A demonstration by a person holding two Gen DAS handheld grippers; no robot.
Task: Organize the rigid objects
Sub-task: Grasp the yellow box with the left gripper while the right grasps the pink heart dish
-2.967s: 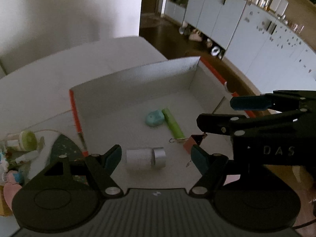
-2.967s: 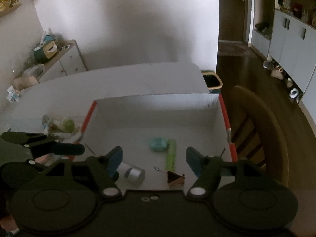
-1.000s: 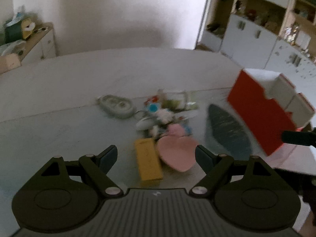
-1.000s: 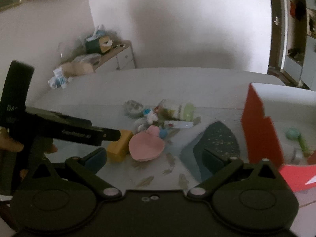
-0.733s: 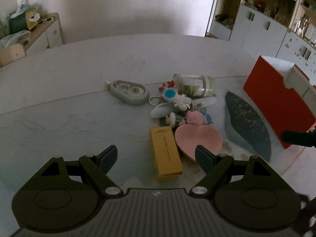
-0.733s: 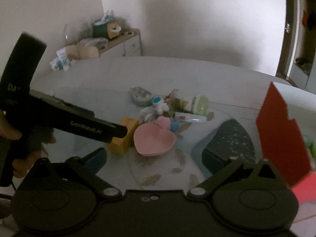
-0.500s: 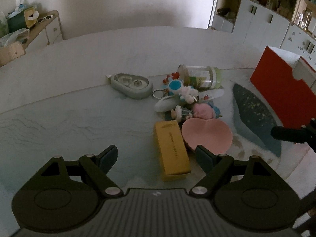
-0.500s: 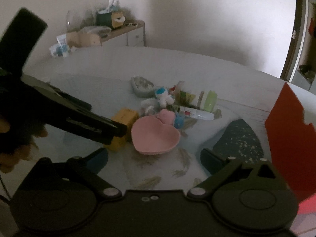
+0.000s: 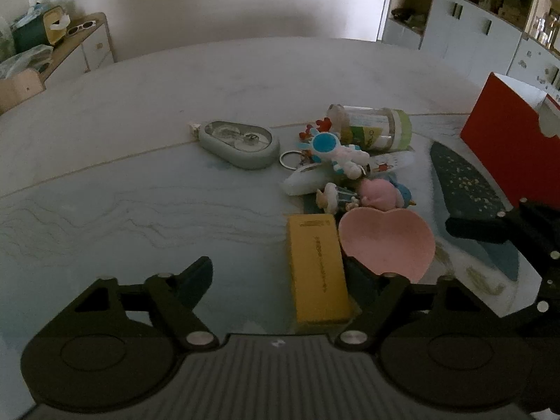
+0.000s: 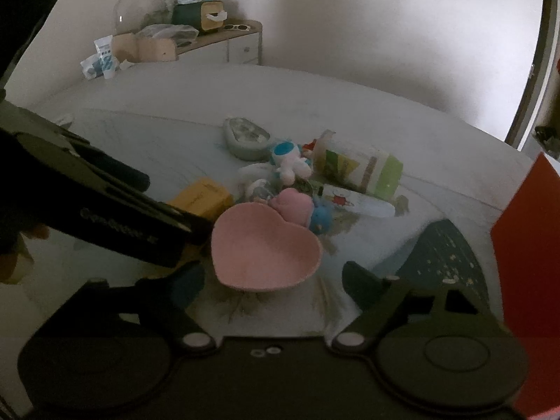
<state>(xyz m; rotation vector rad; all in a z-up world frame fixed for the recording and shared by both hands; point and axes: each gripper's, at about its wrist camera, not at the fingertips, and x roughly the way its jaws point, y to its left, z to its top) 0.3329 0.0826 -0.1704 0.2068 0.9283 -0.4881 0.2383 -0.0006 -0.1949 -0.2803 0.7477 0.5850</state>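
Both grippers closing in on the clutter pile

The left gripper (image 9: 280, 273), spread wide and empty, has the yellow box (image 9: 316, 266) just ahead between its fingers; the right gripper (image 10: 273, 280), equally wide, faces the pink heart dish (image 10: 264, 250). Centre each before squeezing.

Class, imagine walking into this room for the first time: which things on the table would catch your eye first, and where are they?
The pink heart-shaped dish lies nearest, with a yellow box right beside it on its left in the left wrist view. Behind them is a jumble of small toys and a green-capped jar on its side. A red box stands at the table's right.
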